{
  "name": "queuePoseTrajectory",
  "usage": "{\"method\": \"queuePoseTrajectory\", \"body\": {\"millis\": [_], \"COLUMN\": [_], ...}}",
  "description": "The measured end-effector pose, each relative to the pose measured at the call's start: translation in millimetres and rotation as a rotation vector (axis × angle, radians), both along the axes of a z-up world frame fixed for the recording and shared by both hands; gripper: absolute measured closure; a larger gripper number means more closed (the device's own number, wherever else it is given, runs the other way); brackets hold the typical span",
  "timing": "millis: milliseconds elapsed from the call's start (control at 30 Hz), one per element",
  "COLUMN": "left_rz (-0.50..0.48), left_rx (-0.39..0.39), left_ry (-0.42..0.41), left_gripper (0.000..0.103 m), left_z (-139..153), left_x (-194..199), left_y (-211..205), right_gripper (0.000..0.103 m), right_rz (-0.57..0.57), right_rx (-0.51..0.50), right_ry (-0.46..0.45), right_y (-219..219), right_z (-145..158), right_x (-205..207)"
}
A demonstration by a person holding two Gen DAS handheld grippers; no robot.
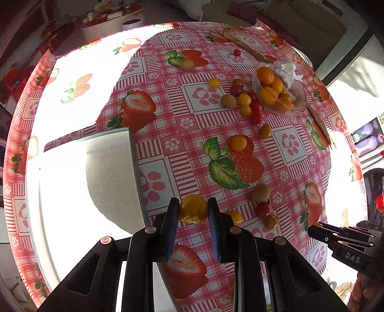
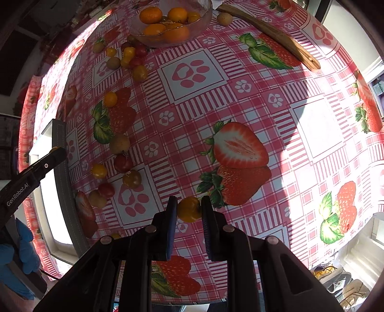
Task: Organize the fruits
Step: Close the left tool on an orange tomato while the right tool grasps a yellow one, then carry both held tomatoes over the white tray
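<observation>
My left claw (image 1: pixel 193 209) pinches a yellow tomato (image 1: pixel 193 208); my right claw (image 2: pixel 189 209) pinches another (image 2: pixel 189 208) (bowl (image 2: pixel 204 14) at twelve o'clock).

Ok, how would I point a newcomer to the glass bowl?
Start at the round table with the pink strawberry-print cloth. At its far side, beside a long wooden stick, sits the glass bowl. It alone is clear and piled with oranges, while small tomatoes lie loose on the cloth before it.
</observation>
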State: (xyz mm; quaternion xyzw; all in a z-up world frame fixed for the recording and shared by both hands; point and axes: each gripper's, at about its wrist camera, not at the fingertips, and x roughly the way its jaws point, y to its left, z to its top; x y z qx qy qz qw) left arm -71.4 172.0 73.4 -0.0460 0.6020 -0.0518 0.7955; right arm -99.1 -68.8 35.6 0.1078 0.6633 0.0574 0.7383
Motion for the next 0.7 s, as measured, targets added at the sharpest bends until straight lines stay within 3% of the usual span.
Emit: {"method": "queuePoseTrajectory", "body": {"millis": [167, 400, 700], "left_rz": [0.066, 0.178, 0.350], "left_rx": [0.014, 0.054, 0.100], "left_ry": [-0.018, -0.018, 0.037], "left_gripper": [0.077, 0.077, 0.077], "left_z": [11.0, 11.9, -10.0], "left_x": [-21.4, -55.4, -96.7], "left_y": [26.3, 74.2, 130.7], "right_gripper": [0.081, 0.081, 0.081], "right_rz": [0.042, 0.174, 0.419], "right_rx": [-0.001, 0.005, 0.028], "right_ry": [-0.008, -0.030, -0.035], "right_y": [14.5, 66.4, 175.5], "right_z": [14.0, 28.3, 31.2], "right_x": [-3.7, 12.3, 15.2]}}
